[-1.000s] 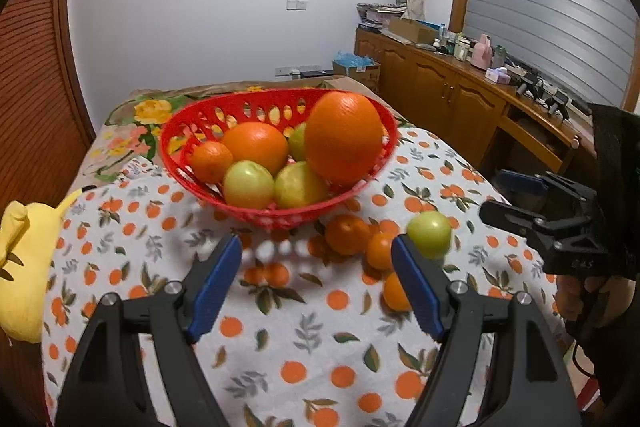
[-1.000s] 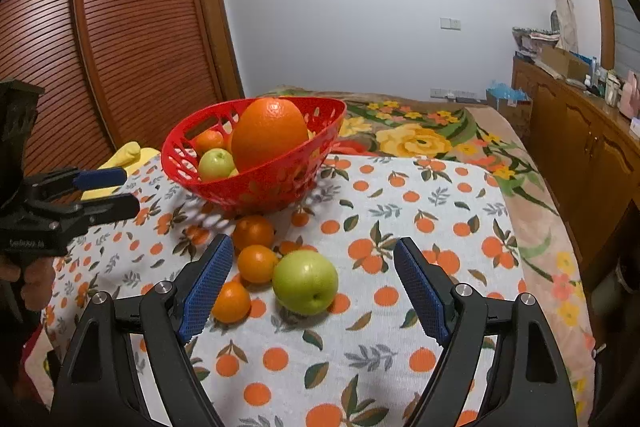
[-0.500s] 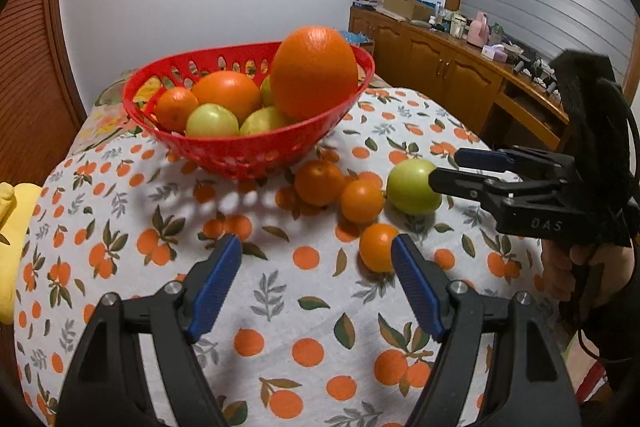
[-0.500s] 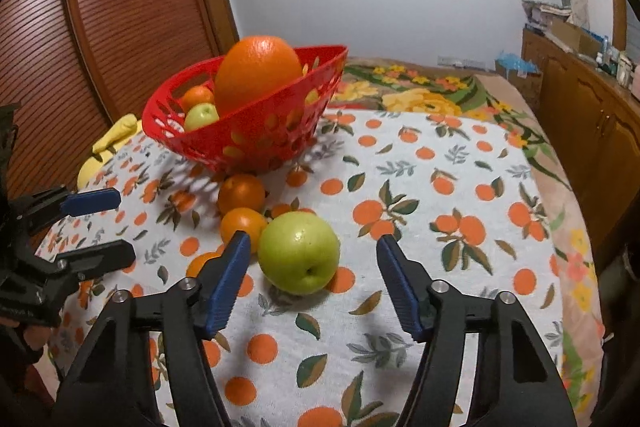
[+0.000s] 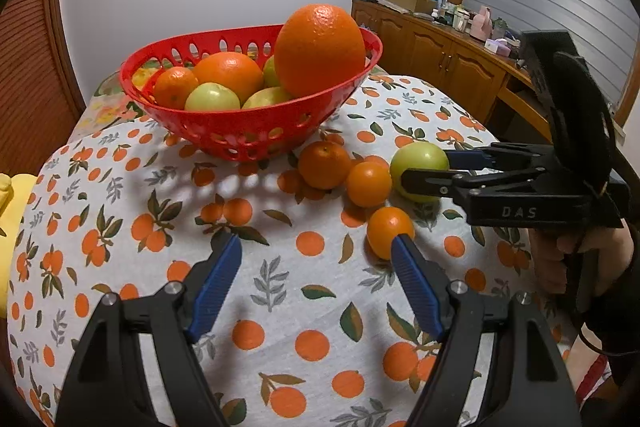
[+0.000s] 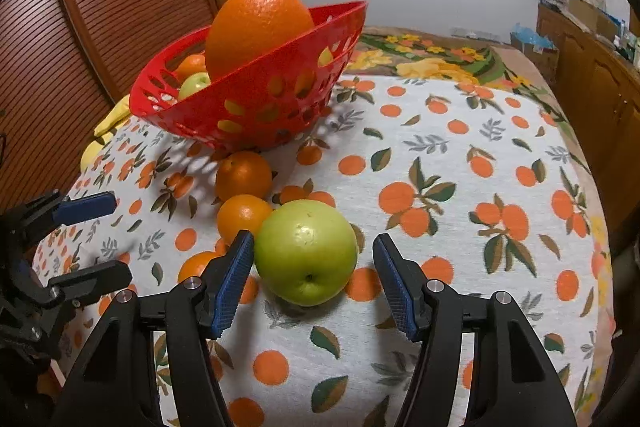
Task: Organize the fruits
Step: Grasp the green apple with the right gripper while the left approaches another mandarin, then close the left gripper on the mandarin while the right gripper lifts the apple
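Observation:
A red basket [image 5: 240, 131] [image 6: 260, 99] holds a big orange [image 5: 320, 51], smaller oranges and green apples. On the orange-print cloth in front of it lie three small oranges [image 5: 324, 165] [image 5: 368, 184] [image 5: 390, 233] and a green apple [image 5: 420, 157] [image 6: 306, 253]. My right gripper [image 6: 312, 247] [image 5: 428, 167] straddles the apple: its left pad is at the apple's side and the right pad stands clear of it. My left gripper [image 5: 316, 251] [image 6: 120, 237] hangs open over bare cloth, its right fingertip just in front of the nearest orange.
A yellow object [image 5: 10, 227] lies at the table's left edge. Wooden cabinets [image 5: 440, 55] with clutter run along the right wall, and a slatted wooden door [image 6: 80, 27] stands on the left. A floral blanket [image 6: 432, 59] covers the far end. A hand [image 5: 560, 259] holds the right gripper.
Both grippers came down closer to the table. The right gripper's jaws narrowed and moved forward around the green apple. The left jaws kept the same width.

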Tool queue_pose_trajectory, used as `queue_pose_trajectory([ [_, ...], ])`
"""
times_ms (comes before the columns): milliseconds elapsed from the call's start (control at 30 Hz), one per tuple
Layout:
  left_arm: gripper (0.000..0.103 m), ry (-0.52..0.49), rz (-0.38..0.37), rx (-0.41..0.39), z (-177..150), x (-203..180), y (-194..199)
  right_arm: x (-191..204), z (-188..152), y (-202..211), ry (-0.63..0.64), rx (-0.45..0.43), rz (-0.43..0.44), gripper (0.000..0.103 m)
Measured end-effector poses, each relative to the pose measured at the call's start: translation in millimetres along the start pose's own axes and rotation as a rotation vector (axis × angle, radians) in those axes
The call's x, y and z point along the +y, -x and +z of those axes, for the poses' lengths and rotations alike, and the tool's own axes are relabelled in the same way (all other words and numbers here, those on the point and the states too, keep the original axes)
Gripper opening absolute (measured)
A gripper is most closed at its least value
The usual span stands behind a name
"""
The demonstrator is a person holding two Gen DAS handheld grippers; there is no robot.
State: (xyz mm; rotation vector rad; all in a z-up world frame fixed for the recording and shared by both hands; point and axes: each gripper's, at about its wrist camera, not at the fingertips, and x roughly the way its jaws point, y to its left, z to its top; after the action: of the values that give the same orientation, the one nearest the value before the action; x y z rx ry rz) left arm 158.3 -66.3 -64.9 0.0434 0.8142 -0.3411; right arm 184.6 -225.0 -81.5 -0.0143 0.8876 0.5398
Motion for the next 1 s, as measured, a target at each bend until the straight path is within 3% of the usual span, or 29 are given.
queue_pose_trajectory([
  [33,0.077,-0.001,-0.001,0.001,0,0,-1,1,0,-2,0.002,0.008,0.004,0.063],
  [100,0.077,-0.001,-0.003,0.003,-1,-1,-1,2,-1,-4,0.004,0.01,0.024,0.053],
  [500,0.076,0.003,-0.048,0.025,1,-11,-14,-8,-26,34,-0.047,-0.038,-0.027,0.053],
  [833,0.055,-0.017,-0.08,0.051,3,-28,-26,-9,-56,58,-0.067,-0.074,-0.045,0.053],
  [1000,0.05,-0.023,-0.091,0.061,6,-33,-31,-7,-63,57,-0.074,-0.073,-0.038,0.053],
])
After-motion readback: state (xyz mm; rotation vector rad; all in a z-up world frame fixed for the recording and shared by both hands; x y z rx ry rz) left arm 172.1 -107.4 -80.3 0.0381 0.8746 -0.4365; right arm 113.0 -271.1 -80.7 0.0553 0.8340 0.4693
